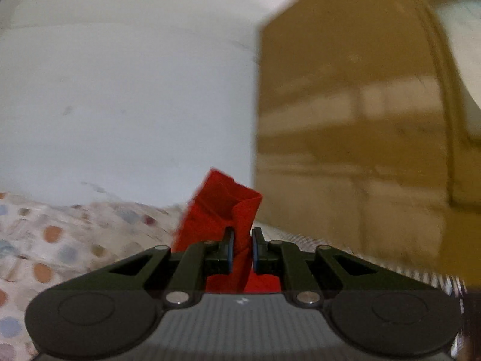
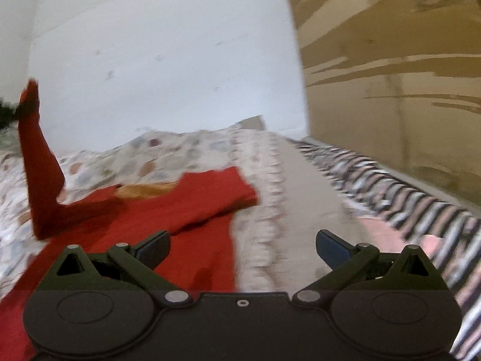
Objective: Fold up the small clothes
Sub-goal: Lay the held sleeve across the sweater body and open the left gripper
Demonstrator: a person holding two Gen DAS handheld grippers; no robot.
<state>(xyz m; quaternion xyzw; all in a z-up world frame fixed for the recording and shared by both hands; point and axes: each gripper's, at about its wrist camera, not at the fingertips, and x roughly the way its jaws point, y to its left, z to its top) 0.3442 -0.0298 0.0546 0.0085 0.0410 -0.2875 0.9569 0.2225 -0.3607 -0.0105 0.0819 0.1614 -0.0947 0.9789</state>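
The left wrist view is taken low and level, close behind the left gripper (image 1: pixel 240 240), facing a white wall (image 1: pixel 126 90) and a brown cabinet (image 1: pixel 345 120). The right wrist view is tilted slightly down over the right gripper (image 2: pixel 242 248) onto a spotted bedspread (image 2: pixel 186 153). The wall, cabinet, bedspread and red garment (image 2: pixel 180 210) are shared by both.

Garment (image 2: pixel 180 210) red, plain; mustard-orange patch at neckline (image 2: pixel 144 191). Bedsheet (image 1: pixel 45 240) off-white with dots in orange, pale blue, tan, maroon. Striped cloth (image 2: pixel 390 192) along bed edge: black-and-white bands, pinkish patches. Wall (image 1: pixel 135 105) white, few grey marks. Wardrobe (image 1: pixel 345 120) ochre-brown, paler streaks. Grippers black, silver rivets; left pads (image 1: pixel 229 248) and right pads (image 2: pixel 329 249) blue.
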